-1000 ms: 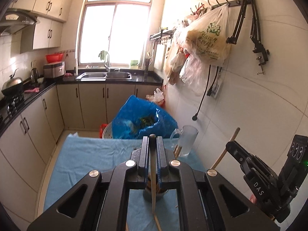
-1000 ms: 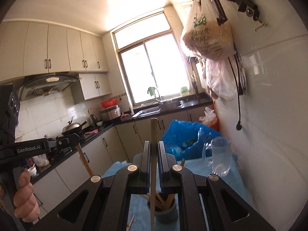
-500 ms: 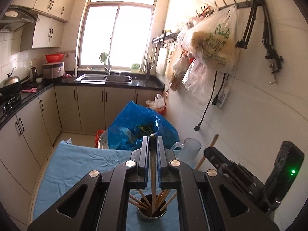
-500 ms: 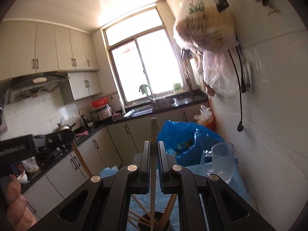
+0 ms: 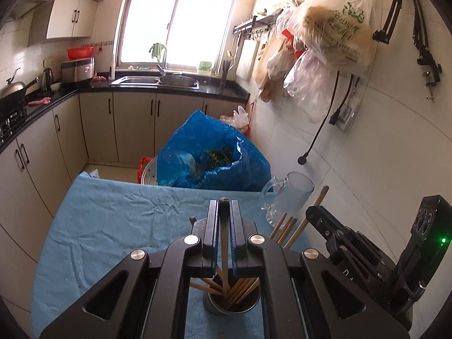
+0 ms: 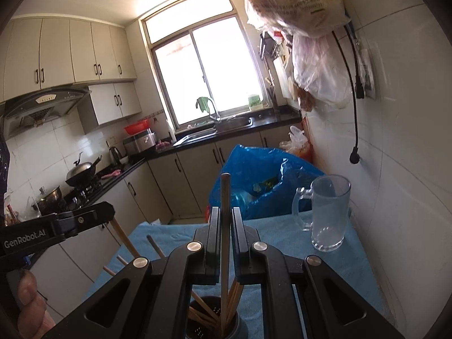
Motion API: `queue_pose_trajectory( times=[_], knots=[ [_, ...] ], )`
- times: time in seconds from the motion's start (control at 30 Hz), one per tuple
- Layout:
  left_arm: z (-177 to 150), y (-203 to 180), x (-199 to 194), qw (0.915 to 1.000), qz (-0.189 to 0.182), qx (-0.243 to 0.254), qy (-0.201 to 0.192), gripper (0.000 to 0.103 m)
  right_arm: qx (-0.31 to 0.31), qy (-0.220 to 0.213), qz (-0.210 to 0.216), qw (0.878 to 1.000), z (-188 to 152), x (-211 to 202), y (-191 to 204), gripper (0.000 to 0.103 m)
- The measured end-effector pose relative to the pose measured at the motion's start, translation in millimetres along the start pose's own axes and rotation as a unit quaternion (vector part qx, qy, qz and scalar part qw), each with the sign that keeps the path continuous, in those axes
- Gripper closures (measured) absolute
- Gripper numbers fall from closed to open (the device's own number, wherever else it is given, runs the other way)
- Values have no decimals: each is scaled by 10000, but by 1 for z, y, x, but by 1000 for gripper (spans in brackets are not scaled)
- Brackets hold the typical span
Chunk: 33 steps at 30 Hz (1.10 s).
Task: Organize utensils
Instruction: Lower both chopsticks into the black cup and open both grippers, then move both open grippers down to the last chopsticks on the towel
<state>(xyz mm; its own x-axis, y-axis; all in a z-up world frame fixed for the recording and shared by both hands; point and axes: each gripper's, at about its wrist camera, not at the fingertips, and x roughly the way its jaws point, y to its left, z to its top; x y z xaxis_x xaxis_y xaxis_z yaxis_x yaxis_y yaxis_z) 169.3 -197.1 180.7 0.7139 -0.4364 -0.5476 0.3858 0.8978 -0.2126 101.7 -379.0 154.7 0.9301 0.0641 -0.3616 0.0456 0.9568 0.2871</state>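
Left wrist view: the left gripper [image 5: 224,243] is shut tight on one chopstick [image 5: 224,243]. The stick stands almost straight up & down. Its low end is already inside the mouth of the metal cup [image 5: 231,301], w/ the other chopsticks [image 5: 243,288] fanned out in there. The cup sits on the blue cloth [image 5: 118,226], right under the gripper, a bit toward the camera. The right gripper [image 5: 336,234] shows at the right side w/ its own stick [image 5: 306,221] leaning.

Right wrist view: the right gripper [image 6: 225,243] is shut on a second chopstick [image 6: 225,226], also nearly upright, top end poking up past the fingertips. Its low end goes into the same cup [image 6: 214,322]. The left gripper [image 6: 84,220] is off to the left, near. A glass mug [image 6: 329,212] stands on the cloth [image 6: 282,234] to the right, well apart from the cup.

So both sticks point down into the cup, long way up-down. Both hands look about the same near; I guess letting go is next, and each stick should drop in.

Vs. a sec ago: both grippers are lower and closer to the cup. Back then the cup was mostly hidden; now its rim and the sticks inside show. Grips look the same.
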Motion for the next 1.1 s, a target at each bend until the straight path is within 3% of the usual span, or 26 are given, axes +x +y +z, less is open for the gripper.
queue_pose_trajectory(
  times=[0.2, 0.27, 0.3, 0.57, 0.73, 0.87, 1.1],
  knots=[
    [-6, 5, 9, 9996, -48, -54, 265, 96, -97, 317, 67, 9994, -11, 9, 6, 95],
    [-6, 7, 6, 9994, -98, -90, 315, 86, -104, 415, 91, 9990, -11, 8, 7, 86],
    [-5, 8, 2, 9994, -130, -126, 294, 77, -107, 399, 89, 9991, -10, 5, 8, 84],
    [-5, 19, -68, 9989, -232, -161, -364, 70, -89, -268, 257, 9993, 10, -64, 21, 83],
    [-31, 31, -113, 9979, -108, -62, -642, 63, -4, -443, 476, 9979, -5, -107, 27, 79],
    [-60, 41, -119, 9992, -5, 23, -399, 61, 6, -199, 486, 9986, -33, -116, 31, 79],
    [-143, 54, -93, 9972, 385, 374, 512, 61, -38, 787, 404, 9961, -105, -101, 29, 79]
  ],
)
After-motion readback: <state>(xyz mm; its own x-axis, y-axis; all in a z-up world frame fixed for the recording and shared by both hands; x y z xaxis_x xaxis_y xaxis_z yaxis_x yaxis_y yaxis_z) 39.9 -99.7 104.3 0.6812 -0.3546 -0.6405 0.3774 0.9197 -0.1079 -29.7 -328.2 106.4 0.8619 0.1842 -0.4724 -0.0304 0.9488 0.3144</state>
